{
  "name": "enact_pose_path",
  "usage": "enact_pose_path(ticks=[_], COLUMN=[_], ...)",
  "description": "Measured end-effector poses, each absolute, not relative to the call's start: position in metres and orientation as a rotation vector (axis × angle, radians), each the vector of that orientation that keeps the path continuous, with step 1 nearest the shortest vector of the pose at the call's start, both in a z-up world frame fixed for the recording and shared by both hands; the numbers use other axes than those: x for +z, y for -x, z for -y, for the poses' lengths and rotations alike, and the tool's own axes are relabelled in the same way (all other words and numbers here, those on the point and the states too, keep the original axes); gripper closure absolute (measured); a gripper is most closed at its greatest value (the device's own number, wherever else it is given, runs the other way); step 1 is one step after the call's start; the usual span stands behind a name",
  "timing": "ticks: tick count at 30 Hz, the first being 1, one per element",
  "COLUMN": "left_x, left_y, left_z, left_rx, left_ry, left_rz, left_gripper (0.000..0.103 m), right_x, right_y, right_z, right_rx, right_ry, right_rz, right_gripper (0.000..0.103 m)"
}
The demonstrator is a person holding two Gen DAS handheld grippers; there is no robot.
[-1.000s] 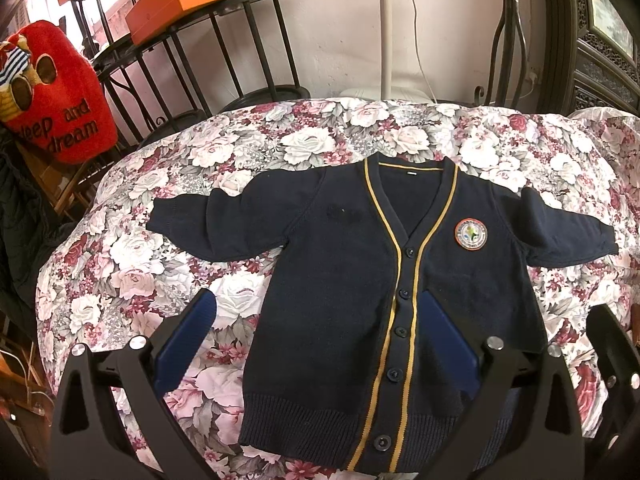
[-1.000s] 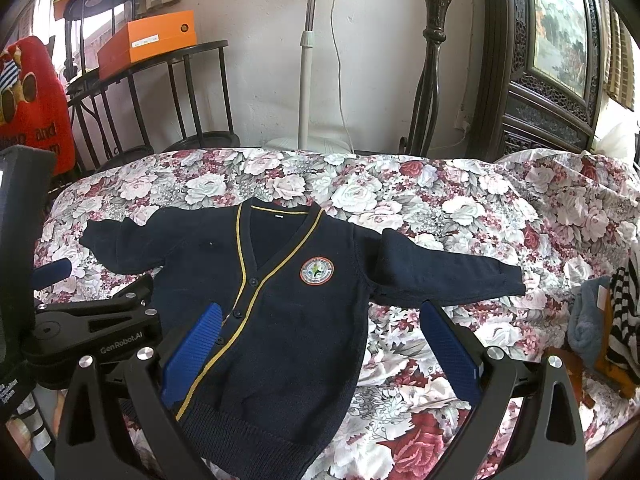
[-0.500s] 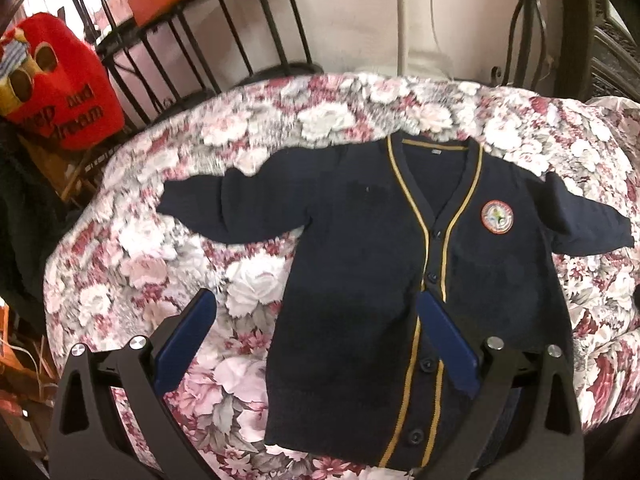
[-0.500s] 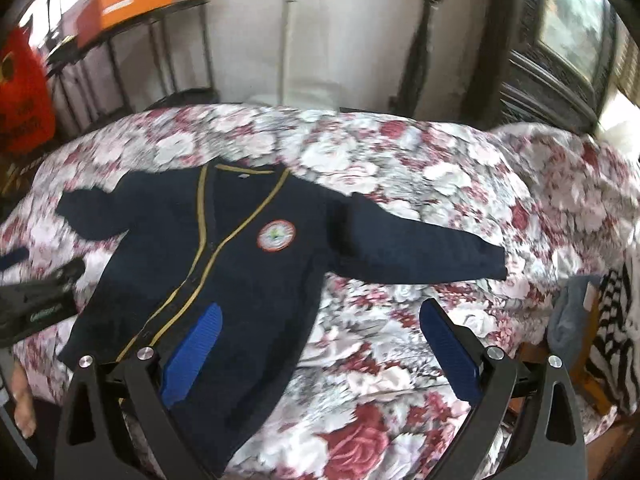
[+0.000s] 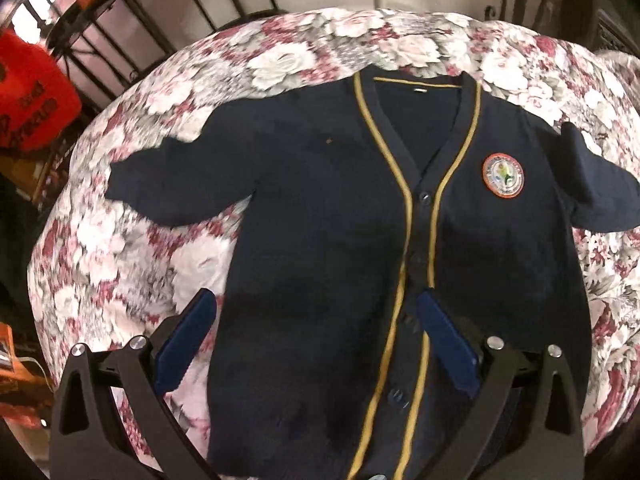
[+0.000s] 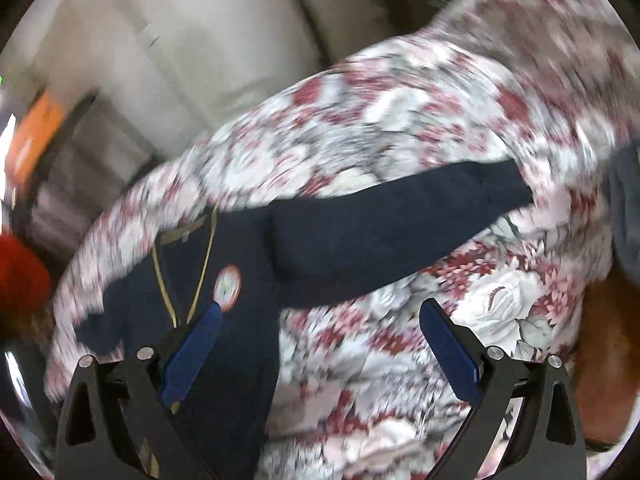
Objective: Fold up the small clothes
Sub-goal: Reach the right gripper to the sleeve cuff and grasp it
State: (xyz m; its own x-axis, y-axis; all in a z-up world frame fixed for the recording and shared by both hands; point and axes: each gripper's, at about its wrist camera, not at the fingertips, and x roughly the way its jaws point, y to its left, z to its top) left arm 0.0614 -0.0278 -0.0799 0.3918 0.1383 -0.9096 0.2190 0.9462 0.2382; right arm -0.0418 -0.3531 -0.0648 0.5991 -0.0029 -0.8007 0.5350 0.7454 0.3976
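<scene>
Lying flat on the rose-print bedspread [image 5: 120, 248], a navy knit cardigan [image 5: 320, 240] with gold placket stripes and a round crest patch [image 5: 503, 176], its lettering unreadable, beneath the wide-open left gripper [image 5: 316, 340] and right gripper [image 6: 320, 356].

Navy cardigan [image 5: 320, 240] w/ gold trim, flat, buttoned, sleeves spread.

The floral bedspread [image 5: 152, 240] fills the middle, all pink and white roses. Beyond its far edge, a black metal rack [image 5: 120, 40]. Left of the bedspread, a red cushion [image 5: 32, 96] with dark lettering. An orange box [image 6: 36, 140] blurs above the bedspread's left corner.
</scene>
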Motion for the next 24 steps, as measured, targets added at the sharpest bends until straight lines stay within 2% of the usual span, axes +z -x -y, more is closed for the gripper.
enact_pose_path(ticks=[7, 11, 19, 24], left_x=[-0.087, -0.102, -0.118, -0.129], left_y=[-0.085, -0.094, -0.103, -0.114], left_z=[0.082, 0.115, 0.149, 0.145], left_rx=[-0.126, -0.161, -0.169, -0.151], left_ry=[-0.336, -0.344, -0.443, -0.408], left_rz=[-1.180, -1.194, -1.173, -1.221], left_gripper=[0.004, 0.004, 0.004, 0.004], right_x=[-0.113, -0.122, -0.148, -0.162], right_y=[0.073, 0.079, 0.070, 0.062], right_z=[0.435, 0.458, 0.491, 0.506], right_rx=[-0.428, -0.475, -0.511, -0.575], right_ry=[-1.169, -1.226, -1.344, -1.356], right_rz=[-0.695, -0.633, -0.597, -0.591], right_gripper=[0.003, 0.004, 0.018, 0.029])
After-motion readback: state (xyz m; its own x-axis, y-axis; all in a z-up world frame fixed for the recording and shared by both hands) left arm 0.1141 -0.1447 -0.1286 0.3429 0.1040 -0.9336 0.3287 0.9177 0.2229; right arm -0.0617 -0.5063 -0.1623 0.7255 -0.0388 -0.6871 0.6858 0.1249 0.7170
